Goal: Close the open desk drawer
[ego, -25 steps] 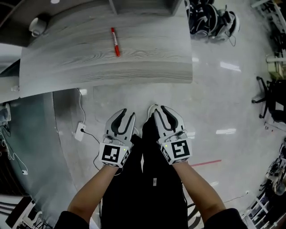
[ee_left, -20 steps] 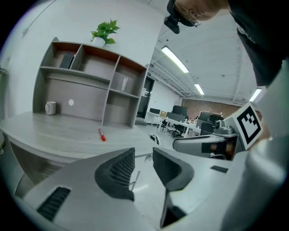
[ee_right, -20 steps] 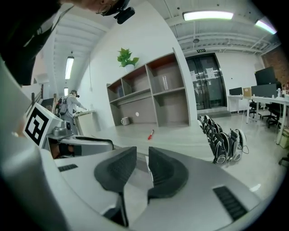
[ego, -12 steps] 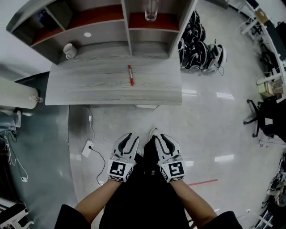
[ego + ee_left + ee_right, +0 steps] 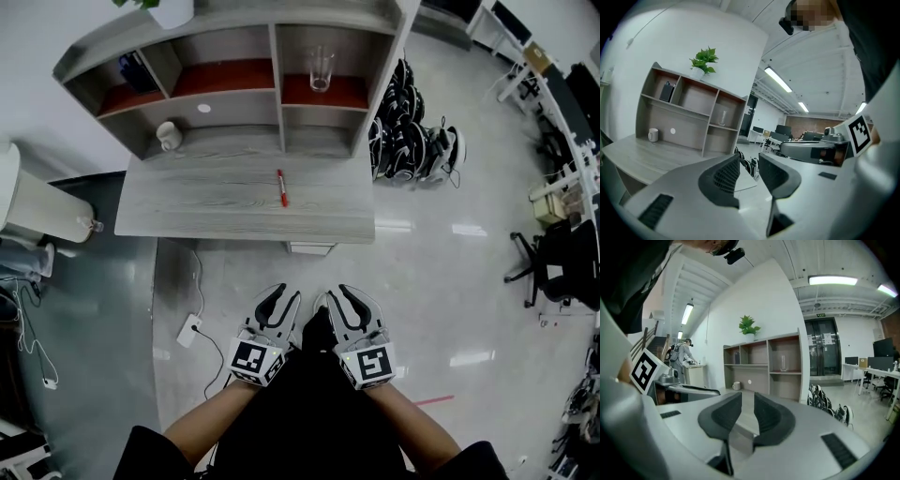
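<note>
The grey wooden desk [image 5: 234,211] with a shelf unit on top stands ahead of me. Its pale drawer [image 5: 310,248] juts out a little below the front edge, right of centre. My left gripper [image 5: 284,297] and right gripper [image 5: 335,292] are held side by side close to my body, well short of the desk, pointing at it. Both touch nothing. Each has a narrow gap between its jaws, and nothing is in either gap. In the left gripper view the left gripper [image 5: 749,161] frames the drawer [image 5: 743,181]. The right gripper [image 5: 747,401] shows the drawer [image 5: 740,437] through its gap.
A red pen [image 5: 282,187] lies on the desk, a mug [image 5: 169,134] and a glass [image 5: 321,67] stand on the shelves. Black headsets [image 5: 412,141] are piled right of the desk. A power strip [image 5: 188,330] with cable lies on the floor at the left. An office chair [image 5: 553,262] is far right.
The desk has drawn farther away and higher in the head view, and the shelf unit has come into sight. Both grippers keep the same pose near my body.
</note>
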Tool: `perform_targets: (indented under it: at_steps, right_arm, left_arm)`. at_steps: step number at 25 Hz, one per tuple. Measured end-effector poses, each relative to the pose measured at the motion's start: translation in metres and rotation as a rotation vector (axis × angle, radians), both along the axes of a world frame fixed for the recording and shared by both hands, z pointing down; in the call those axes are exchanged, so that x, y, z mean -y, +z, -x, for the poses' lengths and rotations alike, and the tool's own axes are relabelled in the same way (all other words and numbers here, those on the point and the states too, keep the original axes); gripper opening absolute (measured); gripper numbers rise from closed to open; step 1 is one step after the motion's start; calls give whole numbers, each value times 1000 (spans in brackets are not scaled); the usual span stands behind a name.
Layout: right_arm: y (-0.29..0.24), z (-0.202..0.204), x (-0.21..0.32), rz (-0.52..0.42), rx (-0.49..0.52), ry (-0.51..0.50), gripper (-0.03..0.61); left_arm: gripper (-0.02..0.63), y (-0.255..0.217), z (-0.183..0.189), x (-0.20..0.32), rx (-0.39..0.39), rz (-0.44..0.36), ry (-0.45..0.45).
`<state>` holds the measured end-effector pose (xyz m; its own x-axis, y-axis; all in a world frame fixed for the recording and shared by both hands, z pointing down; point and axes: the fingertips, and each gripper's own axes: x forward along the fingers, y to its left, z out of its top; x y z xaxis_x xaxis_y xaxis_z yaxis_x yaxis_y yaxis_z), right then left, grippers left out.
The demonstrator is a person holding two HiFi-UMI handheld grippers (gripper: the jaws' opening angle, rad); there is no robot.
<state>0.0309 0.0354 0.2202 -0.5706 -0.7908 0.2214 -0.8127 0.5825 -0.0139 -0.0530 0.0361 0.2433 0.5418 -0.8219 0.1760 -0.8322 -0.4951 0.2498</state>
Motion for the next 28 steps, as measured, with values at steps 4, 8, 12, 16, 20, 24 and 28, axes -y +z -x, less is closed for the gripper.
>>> perform_targets:
  at_steps: [4,8,12,16,20,24,28]
  right_arm:
    - [-24,0,9,-24,24,11,94]
    - [-42,4,19,-69,4,5,94]
    - [-52,2,25,-70,22,41,94]
    - [-61,0,29,-76,50,51,78]
    - [-66,0,26,-85,62,50,57]
    - [-65,4,24,-75,69,41,35]
    - [-65,-1,26,-64,77,75,32]
  left_arm:
    - [133,-23,4,7,16,-41,-25]
    - [133,-51,9,16,5,-85,-25]
    - [133,-67,13,16,-33,-75,-29]
    - [127,-74,10,14,-23,-104,-22]
    - [84,-77,7,14,-31,-125,-14]
    - [61,-81,7,13,-27,-137,-15]
    - [41,-83,7,12,-14,-141,-19]
